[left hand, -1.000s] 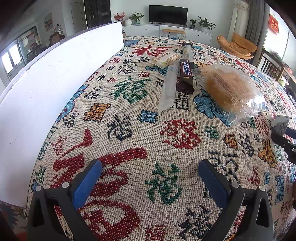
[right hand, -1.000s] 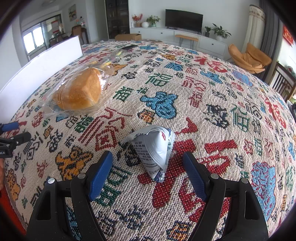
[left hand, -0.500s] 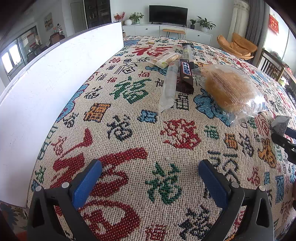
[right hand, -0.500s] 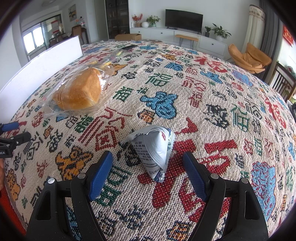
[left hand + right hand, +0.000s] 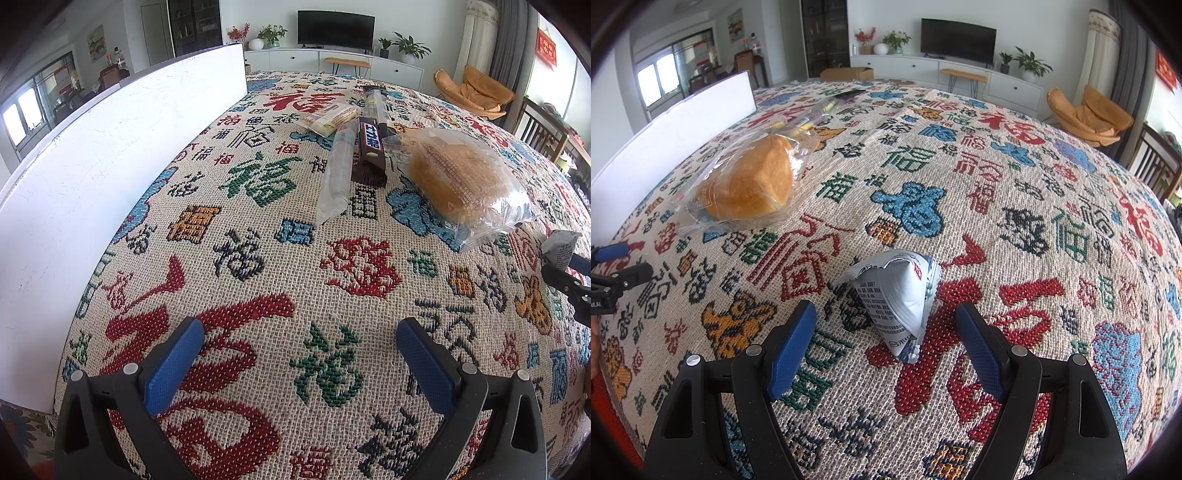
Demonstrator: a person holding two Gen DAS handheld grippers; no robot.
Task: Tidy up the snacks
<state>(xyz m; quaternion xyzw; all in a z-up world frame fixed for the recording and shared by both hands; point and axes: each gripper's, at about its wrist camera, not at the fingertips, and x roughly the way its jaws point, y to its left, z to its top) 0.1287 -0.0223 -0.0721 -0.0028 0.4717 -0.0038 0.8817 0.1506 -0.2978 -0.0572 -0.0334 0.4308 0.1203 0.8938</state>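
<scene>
While four snacks already lie in a loose row along the far side of the counter (image 5: 258, 280), one is plainly still out of place. The row runs from a pale yellow packet (image 5: 330, 116) through a clear tube (image 5: 338, 173) and a dark bar (image 5: 370, 149) to the bagged bread (image 5: 458, 181), each touching or just beside its neighbour. The white pouch (image 5: 899, 295) sits apart, near the counter's front, between the wide-open jaws of the right tongs (image 5: 886, 345), which touch nothing yet. I'd judge it the last piece to be moved up beside the bread. The left tongs (image 5: 299, 363) hang open over bare cloth, holding nothing.

As for writing, the bar carries white block letters I can't make out, and the pouch shows a column of fine print and a small red mark, too small to read. Woven Chinese characters cover the cloth, 福 among them.
</scene>
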